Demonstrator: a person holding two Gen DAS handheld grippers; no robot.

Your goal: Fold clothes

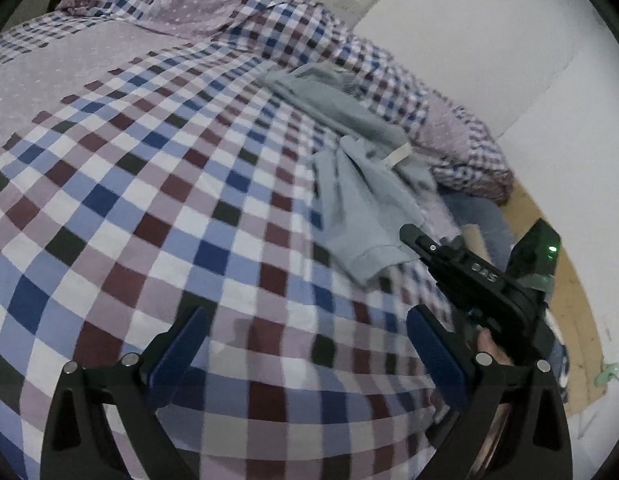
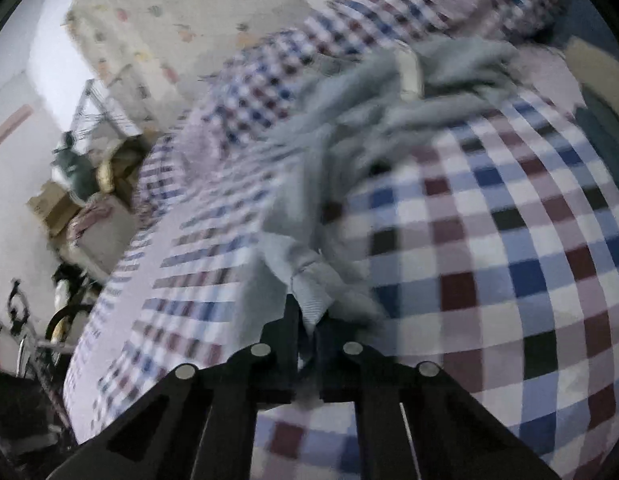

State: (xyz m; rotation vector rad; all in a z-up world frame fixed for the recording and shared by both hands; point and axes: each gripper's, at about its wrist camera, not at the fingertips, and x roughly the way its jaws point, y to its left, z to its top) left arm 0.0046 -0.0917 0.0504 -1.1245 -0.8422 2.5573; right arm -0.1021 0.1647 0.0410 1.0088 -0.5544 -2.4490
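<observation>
A pale blue-grey garment (image 1: pixel 365 184) lies crumpled on the checked bedspread (image 1: pixel 149 184), toward the bed's right side. In the right wrist view the garment (image 2: pixel 361 128) runs from the far pillows down to my right gripper (image 2: pixel 309 312), which is shut on its ribbed hem. That same gripper (image 1: pixel 409 236) appears in the left wrist view as a black body pinching the garment's near corner. My left gripper (image 1: pixel 305 332) stands open low over the bedspread, blue pads wide apart, with nothing between them.
Checked pillows (image 1: pixel 269 20) lie along the head of the bed by a white wall (image 1: pixel 509 40). A wooden floor strip (image 1: pixel 569 280) runs on the right. Boxes and clutter (image 2: pixel 69 200) stand beside the bed's far side. A hand (image 1: pixel 493 348) grips the right gripper.
</observation>
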